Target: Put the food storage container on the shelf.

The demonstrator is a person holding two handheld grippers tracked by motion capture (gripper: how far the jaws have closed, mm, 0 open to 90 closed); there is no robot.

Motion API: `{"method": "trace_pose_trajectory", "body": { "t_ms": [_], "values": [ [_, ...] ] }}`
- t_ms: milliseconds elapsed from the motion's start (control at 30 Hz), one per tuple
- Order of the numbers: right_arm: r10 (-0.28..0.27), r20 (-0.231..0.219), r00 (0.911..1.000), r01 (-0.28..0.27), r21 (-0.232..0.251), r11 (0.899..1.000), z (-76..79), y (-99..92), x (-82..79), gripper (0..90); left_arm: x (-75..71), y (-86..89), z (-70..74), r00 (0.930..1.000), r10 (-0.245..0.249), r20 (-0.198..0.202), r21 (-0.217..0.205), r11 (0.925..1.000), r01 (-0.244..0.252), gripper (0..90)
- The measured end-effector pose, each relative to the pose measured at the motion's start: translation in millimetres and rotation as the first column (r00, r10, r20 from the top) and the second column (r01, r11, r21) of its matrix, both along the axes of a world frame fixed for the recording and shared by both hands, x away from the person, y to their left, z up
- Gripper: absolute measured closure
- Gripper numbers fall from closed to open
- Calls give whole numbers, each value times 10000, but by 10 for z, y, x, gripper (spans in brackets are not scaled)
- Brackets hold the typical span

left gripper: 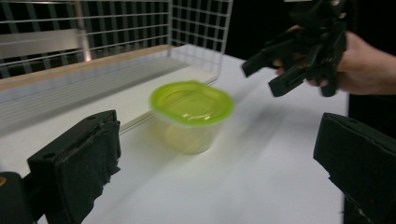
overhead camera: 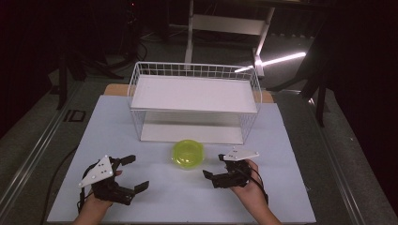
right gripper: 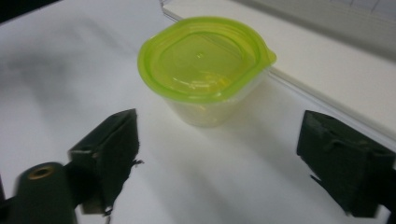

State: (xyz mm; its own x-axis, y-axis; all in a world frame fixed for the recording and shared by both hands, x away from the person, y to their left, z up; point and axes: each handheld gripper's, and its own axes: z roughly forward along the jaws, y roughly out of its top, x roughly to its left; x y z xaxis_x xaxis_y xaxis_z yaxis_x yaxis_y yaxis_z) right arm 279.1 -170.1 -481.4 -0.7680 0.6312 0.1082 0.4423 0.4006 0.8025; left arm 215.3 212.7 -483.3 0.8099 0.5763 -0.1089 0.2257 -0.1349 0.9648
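Two grippers flank a lidded green tub (overhead camera: 187, 153) on a white desk (overhead camera: 281, 140), neither touching it. The tub stands upright near the middle of the desk, just in front of a white wire rack (overhead camera: 195, 101) that occupies the far half; its lid is on.

The left gripper (overhead camera: 136, 172), held in a hand at the near left corner, has its jaws wide apart with nothing between them. In the left gripper view the tub (left gripper: 192, 116) sits ahead of the jaws, in line with the gap between them but well clear of both pads, while the rack's lower shelf (left gripper: 70, 93) runs beside it.

The right gripper (overhead camera: 213, 166), held in a hand toward the near right, points at the tub from the right with its jaws spread and empty. Its tips lie near the tub's right side, apart from it. In the right gripper view the tub (right gripper: 205, 70) stands beyond the two black pads, centred over the opening between them, with bare desk showing between pads and tub. The right gripper (left gripper: 299, 51) also appears in the left gripper view, raised above the desk behind and to the side of the tub, jaws parted.

Both pads in each gripper view are frayed at the edges.
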Motion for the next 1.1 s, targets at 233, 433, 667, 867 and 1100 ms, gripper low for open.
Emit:
{"method": "trace_pose_trajectory", "body": {
  "t_ms": [233, 433, 667, 867, 1100],
  "values": [
    [41, 318, 9995, -44, 94, 9999, 97, 54, -25, 146, 66, -77, 89, 9996, -279, -111, -212, 9994, 276, 16],
    [184, 507, 9985, -186, 38, 9998, 153, 74, 7, 145, 186, -135, 129, 9980, -312, -553, -307, 9991, 295, 16],
    [338, 1044, 9940, -384, 418, 9984, 267, 75, 66, 168, 307, -246, 199, 9962, -338, -801, -257, 9992, 318, 16],
    [-14, 1097, 9940, -33, 425, 9991, 376, 104, 134, 140, 444, -471, 368, 9924, -412, -1159, 249, 9987, 443, 16],
    [-140, 481, 9987, 113, 559, 9984, 407, 186, 262, 141, 599, -593, 442, 9875, -4, -1578, 209, 9998, 37, 16]
  ]
}}
